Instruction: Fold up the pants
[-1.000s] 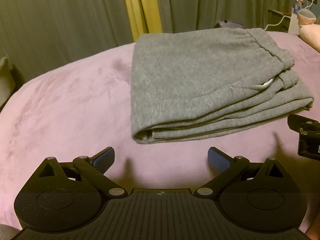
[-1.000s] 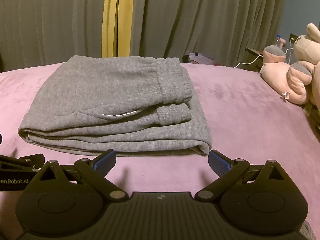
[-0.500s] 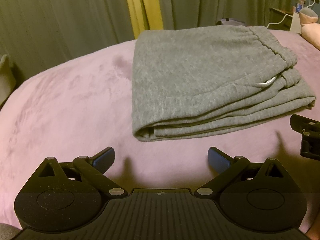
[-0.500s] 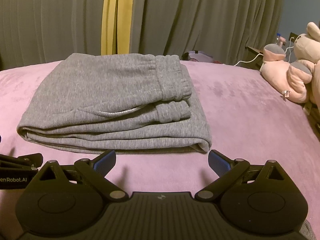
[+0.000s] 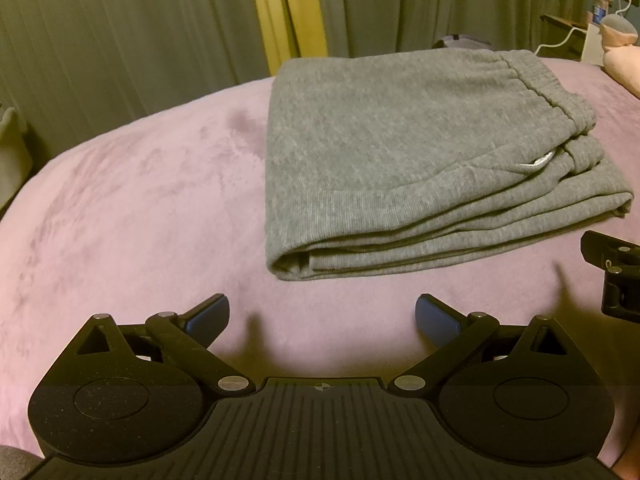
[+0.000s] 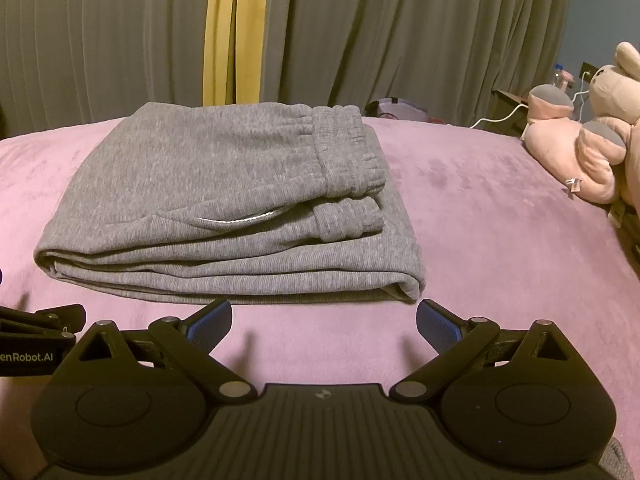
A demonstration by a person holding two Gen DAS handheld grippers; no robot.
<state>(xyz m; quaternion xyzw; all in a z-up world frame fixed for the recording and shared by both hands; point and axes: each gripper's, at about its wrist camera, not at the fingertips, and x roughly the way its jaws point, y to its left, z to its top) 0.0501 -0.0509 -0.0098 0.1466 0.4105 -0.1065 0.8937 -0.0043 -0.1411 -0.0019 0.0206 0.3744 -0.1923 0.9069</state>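
Note:
The grey pants (image 5: 400,152) lie folded in a neat flat stack on the pink bed cover (image 5: 140,208), waistband at the right side. They also show in the right wrist view (image 6: 224,208). My left gripper (image 5: 322,320) is open and empty, just in front of the stack's near left corner. My right gripper (image 6: 324,322) is open and empty, close to the stack's near edge towards its right corner. Part of the right gripper shows at the right edge of the left wrist view (image 5: 616,276).
A pink plush toy (image 6: 588,144) lies on the bed at the right. Grey curtains (image 6: 400,32) with a yellow strip (image 6: 234,32) hang behind the bed. A small side table with a bottle and cables (image 5: 576,36) stands at the far right.
Both grippers have drifted slightly relative to the pants, which sit a little lower in both views. The pants have not moved and both grippers stay open.

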